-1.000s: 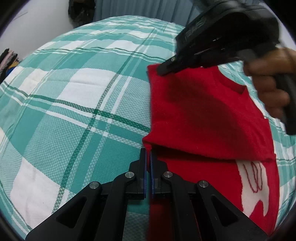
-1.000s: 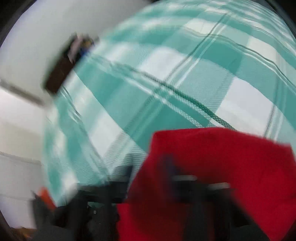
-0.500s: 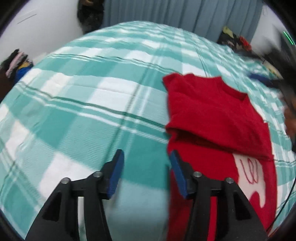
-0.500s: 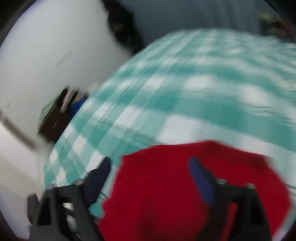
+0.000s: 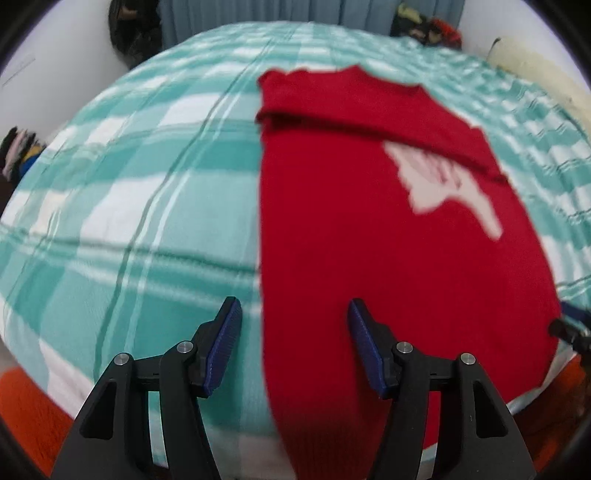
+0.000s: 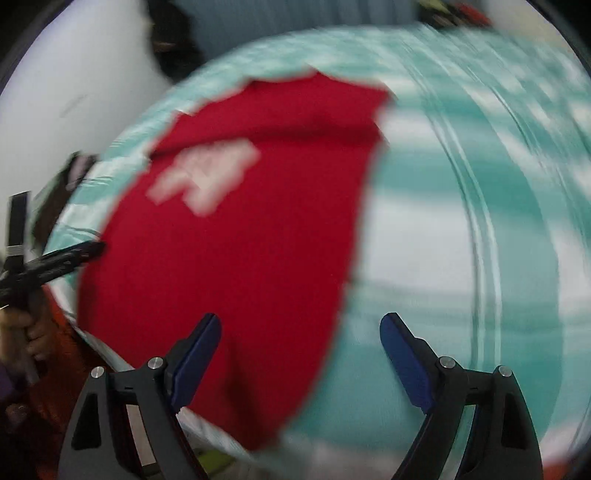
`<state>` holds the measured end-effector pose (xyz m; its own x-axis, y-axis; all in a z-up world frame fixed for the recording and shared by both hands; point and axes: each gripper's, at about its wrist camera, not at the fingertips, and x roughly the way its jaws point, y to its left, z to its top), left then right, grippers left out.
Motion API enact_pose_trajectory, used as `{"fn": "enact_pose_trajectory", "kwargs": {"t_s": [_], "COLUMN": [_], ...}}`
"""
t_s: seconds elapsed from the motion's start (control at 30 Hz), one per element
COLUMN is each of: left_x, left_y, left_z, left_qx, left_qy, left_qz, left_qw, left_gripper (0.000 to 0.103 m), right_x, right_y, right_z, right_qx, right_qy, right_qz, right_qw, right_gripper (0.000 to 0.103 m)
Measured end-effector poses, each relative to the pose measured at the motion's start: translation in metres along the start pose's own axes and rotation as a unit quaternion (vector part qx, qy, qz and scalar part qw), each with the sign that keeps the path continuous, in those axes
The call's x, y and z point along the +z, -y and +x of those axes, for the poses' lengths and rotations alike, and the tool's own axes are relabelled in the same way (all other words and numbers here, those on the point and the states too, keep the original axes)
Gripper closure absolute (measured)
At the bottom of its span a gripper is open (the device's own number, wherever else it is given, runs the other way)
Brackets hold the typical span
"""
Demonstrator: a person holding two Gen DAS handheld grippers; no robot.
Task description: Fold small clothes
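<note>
A small red garment (image 5: 369, 229) with a white motif (image 5: 443, 184) lies flat on a teal and white plaid bed cover (image 5: 129, 184). Its far end is folded over toward me as a band (image 5: 351, 107). My left gripper (image 5: 293, 347) is open and empty, above the garment's near left edge. My right gripper (image 6: 299, 358) is open and empty, above the garment's (image 6: 240, 240) near right edge. The left gripper's tip (image 6: 66, 258) shows at the left of the right wrist view. The right gripper's tip (image 5: 569, 328) shows at the right edge of the left wrist view.
A white wall (image 5: 55, 55) and a dark bundle (image 5: 133, 33) stand beyond the bed's far left. A grey-blue curtain (image 5: 258, 11) hangs behind. Clothes piles (image 5: 424, 22) lie at the far right and at the left (image 5: 18, 151). An orange surface (image 5: 22, 406) lies below the bed's near edge.
Both grippers let go of the folded end and opened. Both have pulled back toward the garment's near end, so more of the garment shows.
</note>
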<state>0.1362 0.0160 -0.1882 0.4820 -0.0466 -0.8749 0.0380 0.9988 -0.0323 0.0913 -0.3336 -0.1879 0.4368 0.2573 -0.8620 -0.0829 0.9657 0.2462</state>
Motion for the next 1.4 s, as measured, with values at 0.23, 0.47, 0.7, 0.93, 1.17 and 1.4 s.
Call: {"fn": "enact_pose_trajectory", "kwargs": {"t_s": [0.23, 0.47, 0.7, 0.93, 1.17, 1.4], "left_x": [-0.02, -0.036, -0.038, -0.041, -0.037, 0.028], "left_y": [-0.017, -0.056, -0.056, -0.018, -0.018, -0.034], "left_z": [-0.02, -0.055, -0.042, -0.018, -0.019, -0.029], "left_qx": [0.021, -0.013, -0.121, -0.118, -0.167, -0.263], "left_qy": [-0.003, 0.015, -0.011, -0.063, -0.102, -0.062], "left_qz": [-0.007, -0.079, -0.103, -0.041, -0.072, -0.159], "left_qw": [0.9998, 0.9967, 0.9873, 0.9902, 0.9781, 0.9495], "left_gripper": [0.027, 0.021, 0.023, 0.033, 0.098, 0.098], "right_x": [-0.026, -0.034, -0.038, -0.038, -0.038, 0.013], "right_y": [0.036, 0.05, 0.046, 0.018, 0.012, 0.024], "right_z": [-0.019, -0.06, -0.062, -0.004, -0.015, -0.049], "right_qx": [-0.012, 0.013, 0.184, 0.229, 0.232, 0.266], "right_qy": [0.021, 0.081, 0.042, -0.047, -0.035, 0.048], "right_qz": [0.078, 0.14, 0.135, 0.125, 0.136, 0.163], "right_qw": [0.997, 0.987, 0.973, 0.964, 0.963, 0.949], "right_gripper": [0.016, 0.017, 0.024, 0.052, 0.098, 0.098]}}
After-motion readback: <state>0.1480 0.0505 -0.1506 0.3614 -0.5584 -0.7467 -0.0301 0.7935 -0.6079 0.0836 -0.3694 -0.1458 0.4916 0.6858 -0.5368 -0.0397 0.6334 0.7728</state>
